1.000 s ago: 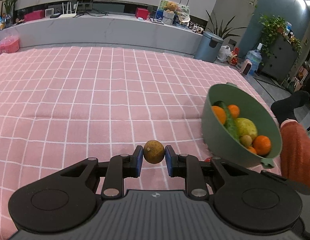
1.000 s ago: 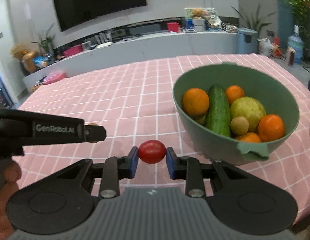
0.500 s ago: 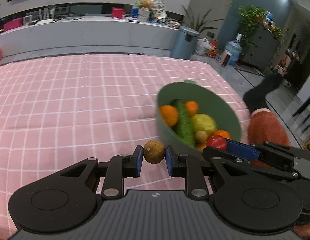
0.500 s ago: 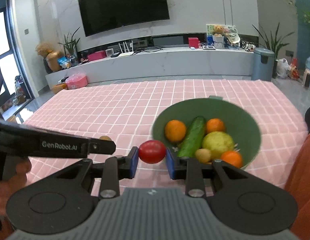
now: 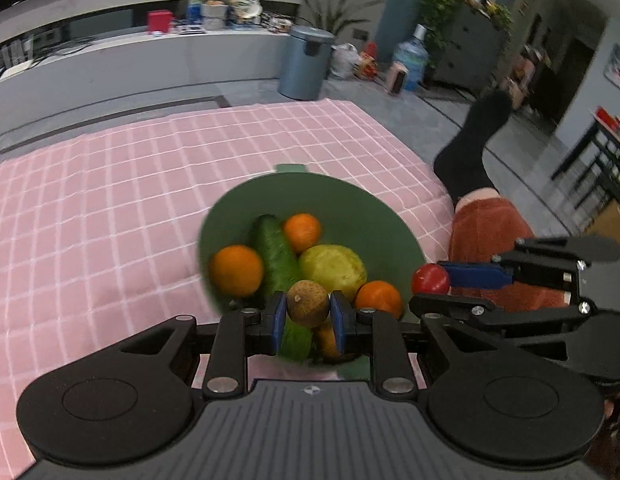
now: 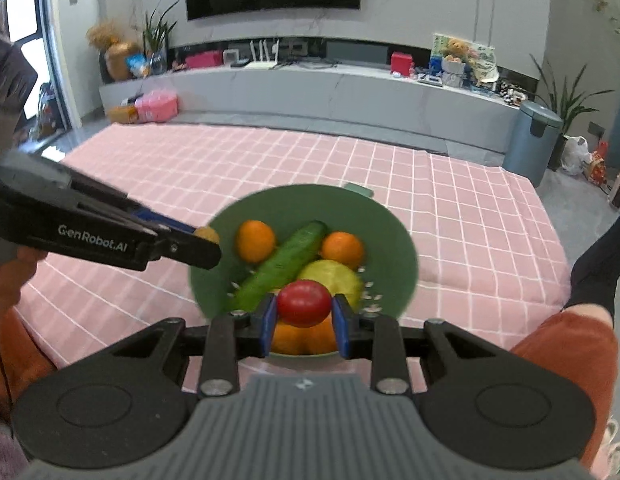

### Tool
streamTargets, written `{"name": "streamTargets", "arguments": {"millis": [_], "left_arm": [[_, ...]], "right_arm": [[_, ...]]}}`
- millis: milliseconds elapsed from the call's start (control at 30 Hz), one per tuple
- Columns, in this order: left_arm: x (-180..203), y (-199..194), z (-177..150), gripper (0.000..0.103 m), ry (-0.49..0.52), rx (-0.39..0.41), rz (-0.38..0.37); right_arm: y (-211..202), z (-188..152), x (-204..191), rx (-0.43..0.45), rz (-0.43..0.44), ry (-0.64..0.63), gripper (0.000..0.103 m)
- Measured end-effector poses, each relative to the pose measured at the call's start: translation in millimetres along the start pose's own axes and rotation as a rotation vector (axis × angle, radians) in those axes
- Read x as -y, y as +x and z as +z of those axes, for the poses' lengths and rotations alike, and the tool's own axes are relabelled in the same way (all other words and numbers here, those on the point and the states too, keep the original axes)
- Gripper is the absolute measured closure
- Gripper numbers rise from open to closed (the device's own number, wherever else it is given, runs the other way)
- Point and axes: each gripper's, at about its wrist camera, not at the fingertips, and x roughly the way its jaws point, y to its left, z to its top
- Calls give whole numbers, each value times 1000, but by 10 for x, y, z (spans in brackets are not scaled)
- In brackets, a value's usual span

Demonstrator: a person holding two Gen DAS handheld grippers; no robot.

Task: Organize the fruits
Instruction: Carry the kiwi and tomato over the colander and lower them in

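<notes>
Left tongs (image 5: 307, 316) clamped on one small round brown fruit (image 5: 307, 303), right tongs (image 6: 303, 320) on one red tomato (image 6: 303, 303), both above green plastic bowl (image 6: 394, 248) (three oranges, one cucumber, one yellow-green fruit) on pink checked desk (image 6: 450, 200)

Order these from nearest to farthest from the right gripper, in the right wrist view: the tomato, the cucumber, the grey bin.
1. Tomato: clamped between the right gripper fingers.
2. Cucumber: lying slantwise in the green bowl, just beyond.
3. Grey bin: on the floor past the table, far right.
</notes>
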Motion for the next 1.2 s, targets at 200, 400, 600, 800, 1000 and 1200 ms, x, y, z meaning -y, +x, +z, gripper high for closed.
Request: {"name": "streamTargets", "arguments": {"millis": [200, 400, 600, 800, 1000, 1200], "left_arm": [[102, 328, 188, 77, 107, -43, 32], [103, 617, 358, 77, 158, -84, 45], [9, 785, 473, 77, 170, -100, 51], [-7, 898, 499, 77, 203, -124, 33], [31, 937, 460, 73, 253, -121, 31], [14, 951, 447, 64, 251, -110, 29]], "right_arm": [[245, 108, 223, -58, 25, -105, 77], [556, 285, 384, -99, 55, -201, 77], [846, 472, 483, -122, 99, -210, 77], [1051, 502, 441, -145, 99, -231, 77], [1103, 509, 485, -163, 94, -231, 77], [1128, 497, 507, -167, 88, -208, 77]]}}
